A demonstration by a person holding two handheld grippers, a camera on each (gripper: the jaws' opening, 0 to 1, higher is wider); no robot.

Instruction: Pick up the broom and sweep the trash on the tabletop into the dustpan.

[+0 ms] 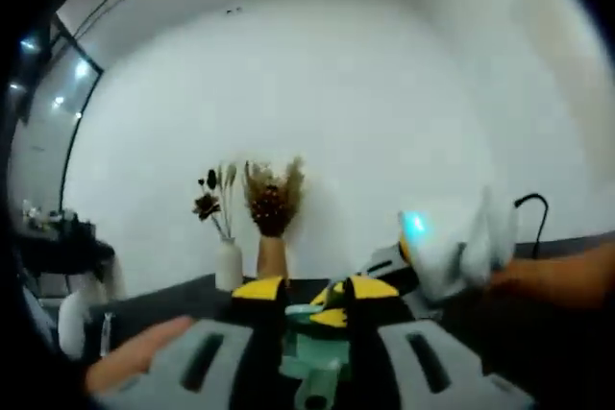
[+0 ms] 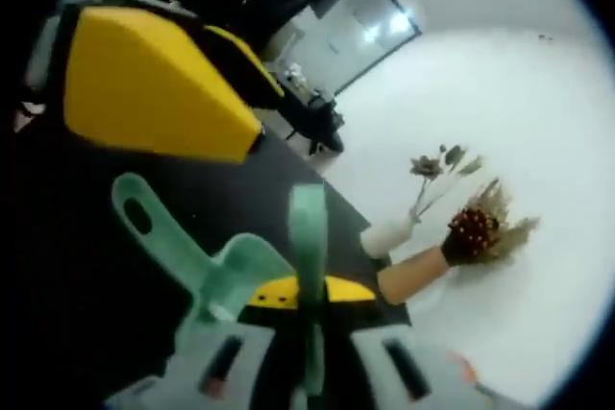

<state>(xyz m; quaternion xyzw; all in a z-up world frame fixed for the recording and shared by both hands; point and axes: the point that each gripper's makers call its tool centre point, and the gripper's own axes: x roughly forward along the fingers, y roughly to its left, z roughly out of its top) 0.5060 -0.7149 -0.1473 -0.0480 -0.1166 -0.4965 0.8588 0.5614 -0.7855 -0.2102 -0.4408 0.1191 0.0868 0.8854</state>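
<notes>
Left gripper view looks level across a dark tabletop (image 1: 192, 287) toward a white wall, with the left claw (image 1: 317, 306) rising from the bottom edge, its yellow-tipped jaws drawn close around a pale green piece that looks like the dustpan (image 1: 312, 348), though how firmly it is pinched cannot be told. Behind stand a white vase (image 1: 228, 264) and a tan vase (image 1: 272, 256) of dried flowers, and at the right edge a white-gloved hand (image 1: 461, 247) comes in with the other gripper. The right gripper view, rolled steeply, shows the right claw (image 2: 307, 300) narrowed onto a slim green broom handle (image 2: 308, 237) that runs up between its jaws, seemingly gripped. Beside it lies the green dustpan handle (image 2: 159, 232) with its hanging hole, and the other gripper's large yellow jaw looms at upper left. The pickup step appears done or nearly so, and sweeping has not begun. No trash can be made out in either view. Next, both tools need lowering to the tabletop, the dustpan lip set flat and the broom's bristles drawn toward it.
</notes>
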